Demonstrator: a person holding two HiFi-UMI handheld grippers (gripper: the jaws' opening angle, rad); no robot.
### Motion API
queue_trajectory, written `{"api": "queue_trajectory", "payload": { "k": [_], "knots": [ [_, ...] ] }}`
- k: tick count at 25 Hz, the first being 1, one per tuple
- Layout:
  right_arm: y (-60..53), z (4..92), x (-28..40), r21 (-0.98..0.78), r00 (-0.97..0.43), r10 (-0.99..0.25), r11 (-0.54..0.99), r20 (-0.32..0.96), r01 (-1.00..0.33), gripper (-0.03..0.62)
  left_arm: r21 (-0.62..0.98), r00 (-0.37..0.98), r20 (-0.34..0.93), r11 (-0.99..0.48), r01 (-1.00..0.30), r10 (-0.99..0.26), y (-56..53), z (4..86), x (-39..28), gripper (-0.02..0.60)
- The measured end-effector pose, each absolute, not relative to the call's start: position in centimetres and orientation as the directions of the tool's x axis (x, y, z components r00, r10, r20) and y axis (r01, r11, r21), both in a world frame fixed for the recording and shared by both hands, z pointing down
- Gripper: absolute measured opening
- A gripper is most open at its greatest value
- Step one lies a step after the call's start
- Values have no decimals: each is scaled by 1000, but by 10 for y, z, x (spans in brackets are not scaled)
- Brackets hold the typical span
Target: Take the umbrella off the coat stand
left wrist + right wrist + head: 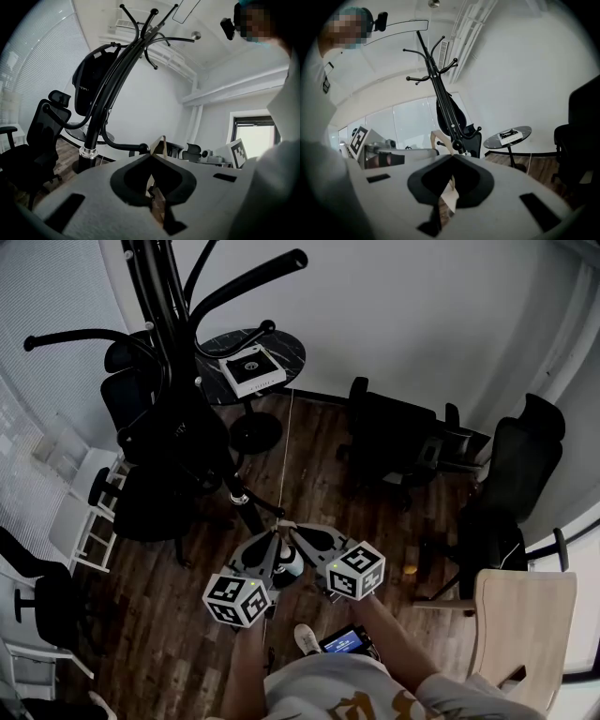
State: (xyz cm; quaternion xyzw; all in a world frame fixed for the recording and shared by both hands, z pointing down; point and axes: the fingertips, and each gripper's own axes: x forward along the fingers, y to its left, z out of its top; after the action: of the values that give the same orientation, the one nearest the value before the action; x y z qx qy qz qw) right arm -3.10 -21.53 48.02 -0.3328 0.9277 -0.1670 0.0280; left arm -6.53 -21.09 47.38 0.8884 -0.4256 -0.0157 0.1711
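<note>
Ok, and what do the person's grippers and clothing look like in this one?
The left gripper and right gripper match: flat pale grey bodies with a dark spade-shaped cutout and small slots, and tan jaws. Each carries a cube with black-and-white square markers, the left cube and the right cube. The person wears a white top with gold print.

The coat stand (161, 292) rises left of a round table (292, 351) bearing what may be a book (251, 370).
</note>
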Motion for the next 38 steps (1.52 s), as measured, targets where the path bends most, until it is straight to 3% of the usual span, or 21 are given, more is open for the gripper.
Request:
{"api": "queue_trajectory", "payload": {
  "k": [38],
  "knots": [
    [-90,437,37,-370,-760,-650,707,-7,-602,14,328,613,60,-565,-757,-787,-88,430,-7,21]
  ]
}}
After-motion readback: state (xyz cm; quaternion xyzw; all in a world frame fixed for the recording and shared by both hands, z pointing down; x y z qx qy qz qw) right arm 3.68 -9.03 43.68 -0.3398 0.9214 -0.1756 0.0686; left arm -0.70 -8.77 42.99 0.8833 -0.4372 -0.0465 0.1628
